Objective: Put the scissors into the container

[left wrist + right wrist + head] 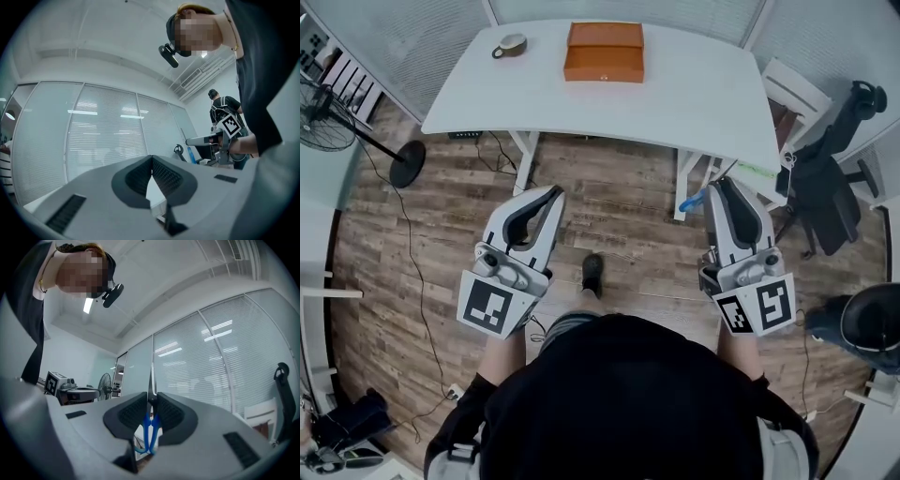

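White table (694, 94) ahead holds an orange box (604, 52) and maybe a tape roll (512, 44); right gripper (722, 185) pinches blue scissors (150, 427), left gripper (554, 193) is closed on nothing

- scissors (691, 201): head view shows only a blue handle tip beside the right tongs (724, 184); blades hidden. In the right gripper view, the handle loops sit partly behind the pads (171, 416).
- container (604, 52): interior not visible.
- round item (512, 44) on desk (694, 94): too small to identify.
- fan (328, 117): cut by left edge.
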`<state>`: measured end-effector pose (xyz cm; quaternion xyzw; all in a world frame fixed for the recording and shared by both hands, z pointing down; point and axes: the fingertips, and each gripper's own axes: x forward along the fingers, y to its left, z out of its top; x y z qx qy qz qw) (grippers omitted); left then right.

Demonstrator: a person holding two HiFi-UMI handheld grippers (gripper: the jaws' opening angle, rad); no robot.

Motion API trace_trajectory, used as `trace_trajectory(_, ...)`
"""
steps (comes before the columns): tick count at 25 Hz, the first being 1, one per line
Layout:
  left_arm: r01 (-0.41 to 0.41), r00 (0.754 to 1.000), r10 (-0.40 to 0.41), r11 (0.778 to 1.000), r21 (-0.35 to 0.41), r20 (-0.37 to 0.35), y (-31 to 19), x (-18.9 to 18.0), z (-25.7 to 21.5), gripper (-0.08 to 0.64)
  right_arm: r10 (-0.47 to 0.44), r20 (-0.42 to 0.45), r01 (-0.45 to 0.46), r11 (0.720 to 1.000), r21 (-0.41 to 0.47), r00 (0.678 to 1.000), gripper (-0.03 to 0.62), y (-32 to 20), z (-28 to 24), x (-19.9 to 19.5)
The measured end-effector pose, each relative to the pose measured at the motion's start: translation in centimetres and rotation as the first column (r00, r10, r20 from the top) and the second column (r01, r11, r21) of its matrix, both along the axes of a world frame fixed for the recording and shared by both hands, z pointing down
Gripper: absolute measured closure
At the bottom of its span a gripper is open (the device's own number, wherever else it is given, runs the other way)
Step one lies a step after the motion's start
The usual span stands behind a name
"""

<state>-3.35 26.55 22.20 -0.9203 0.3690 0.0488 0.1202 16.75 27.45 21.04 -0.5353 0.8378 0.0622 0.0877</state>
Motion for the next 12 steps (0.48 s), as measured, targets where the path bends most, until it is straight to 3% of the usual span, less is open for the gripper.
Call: trace_trajectory(12,-0.037,0.999,0.037,0.999,-0.026,0.002,-7.2,-0.7,0.3,0.546,0.031,-0.003,-0.031,0.999,-0.025,1.000,0.522,-6.6,0.0,-0.7)
